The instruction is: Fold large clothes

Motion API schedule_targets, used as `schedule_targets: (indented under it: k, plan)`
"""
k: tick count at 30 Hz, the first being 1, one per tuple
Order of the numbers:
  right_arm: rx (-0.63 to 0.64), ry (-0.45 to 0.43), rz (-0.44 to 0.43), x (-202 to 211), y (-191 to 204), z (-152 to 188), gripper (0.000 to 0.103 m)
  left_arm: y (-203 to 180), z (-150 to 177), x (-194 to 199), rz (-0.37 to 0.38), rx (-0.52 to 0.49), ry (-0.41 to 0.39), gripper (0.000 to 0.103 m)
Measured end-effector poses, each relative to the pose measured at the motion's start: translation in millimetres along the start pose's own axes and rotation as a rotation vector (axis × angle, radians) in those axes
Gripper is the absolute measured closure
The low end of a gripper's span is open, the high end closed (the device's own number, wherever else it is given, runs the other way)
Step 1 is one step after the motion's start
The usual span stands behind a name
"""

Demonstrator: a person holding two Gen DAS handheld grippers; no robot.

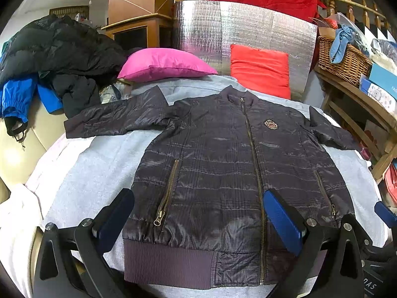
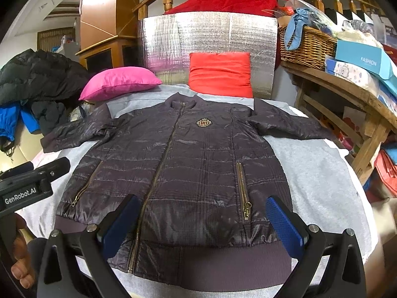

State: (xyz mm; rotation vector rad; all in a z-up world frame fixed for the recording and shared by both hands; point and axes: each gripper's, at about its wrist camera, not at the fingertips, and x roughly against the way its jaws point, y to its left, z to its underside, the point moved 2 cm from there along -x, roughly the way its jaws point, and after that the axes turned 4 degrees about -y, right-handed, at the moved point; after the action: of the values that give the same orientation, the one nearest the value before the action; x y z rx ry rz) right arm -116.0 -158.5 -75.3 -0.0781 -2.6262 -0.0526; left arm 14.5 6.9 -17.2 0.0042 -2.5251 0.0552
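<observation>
A dark grey quilted jacket [image 1: 218,168] lies flat and zipped, front up, on a light grey cloth [image 1: 99,164], sleeves spread to both sides. It also shows in the right wrist view [image 2: 188,164]. My left gripper [image 1: 198,213] is open and empty, hovering above the jacket's lower left part near the hem. My right gripper [image 2: 201,223] is open and empty above the lower right part near the hem. The left gripper's body [image 2: 27,186] shows at the left edge of the right wrist view.
A pink pillow [image 1: 163,64] and a red pillow [image 1: 260,69] lie behind the collar against a silver foil panel [image 1: 223,27]. Black and blue coats [image 1: 49,57] are piled at left. A wooden shelf with a wicker basket [image 2: 307,47] and boxes stands at right.
</observation>
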Motion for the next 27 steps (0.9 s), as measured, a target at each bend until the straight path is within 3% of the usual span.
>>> schedule_targets:
  k: [27]
  plan:
    - [-0.01,-0.01,0.016,2.7,-3.5,1.2,0.0,-2.1,3.6,0.2,0.005,-0.006,0.013,0.0]
